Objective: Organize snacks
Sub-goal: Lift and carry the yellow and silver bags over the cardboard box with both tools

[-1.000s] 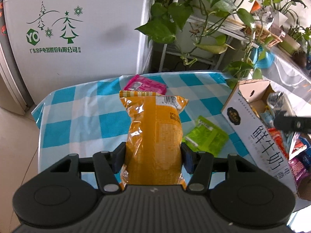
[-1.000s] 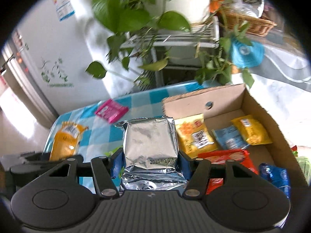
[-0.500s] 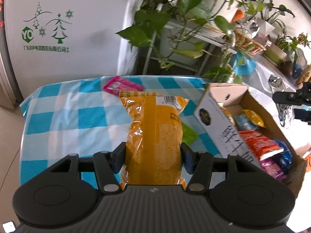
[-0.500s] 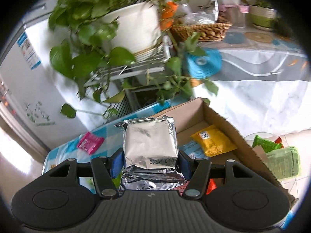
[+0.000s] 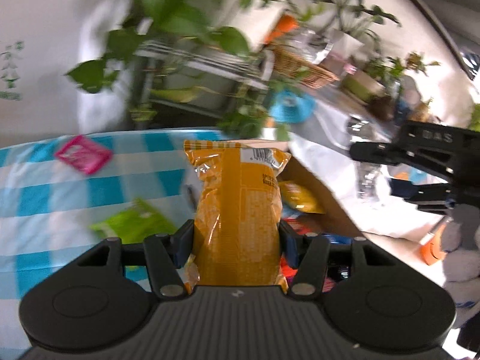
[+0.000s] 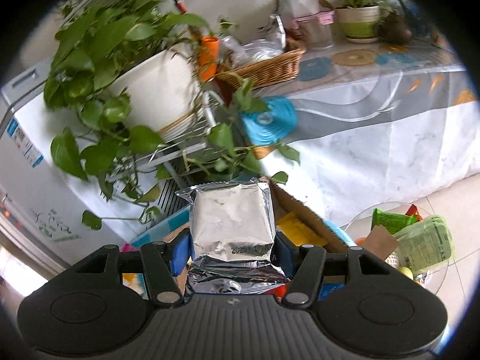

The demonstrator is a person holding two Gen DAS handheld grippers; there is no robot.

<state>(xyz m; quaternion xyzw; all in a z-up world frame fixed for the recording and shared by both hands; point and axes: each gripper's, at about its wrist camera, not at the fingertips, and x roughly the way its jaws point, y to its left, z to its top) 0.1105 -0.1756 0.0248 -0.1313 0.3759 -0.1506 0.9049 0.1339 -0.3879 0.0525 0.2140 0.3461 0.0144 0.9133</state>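
Left claw [image 5: 236, 244] clenched on orange bag [image 5: 237, 210]; right claw [image 6: 231, 253] clenched on foil packet [image 6: 232, 225]. Cardboard box [image 5: 324, 198] crowded: risk of claws colliding, bags landing on rim, spilling onto surface [image 5: 75, 192].

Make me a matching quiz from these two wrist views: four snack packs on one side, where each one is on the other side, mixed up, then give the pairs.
Things:
1. orange bag
2. silver pack
3. pink pack
4. green pack

Places:
A. lying on the checked cloth, far side
B. clamped in the right claw
C. lying on the checked cloth, near the left claw
D. clamped in the left claw

Pairs: 1-D, 2-B, 3-A, 4-C
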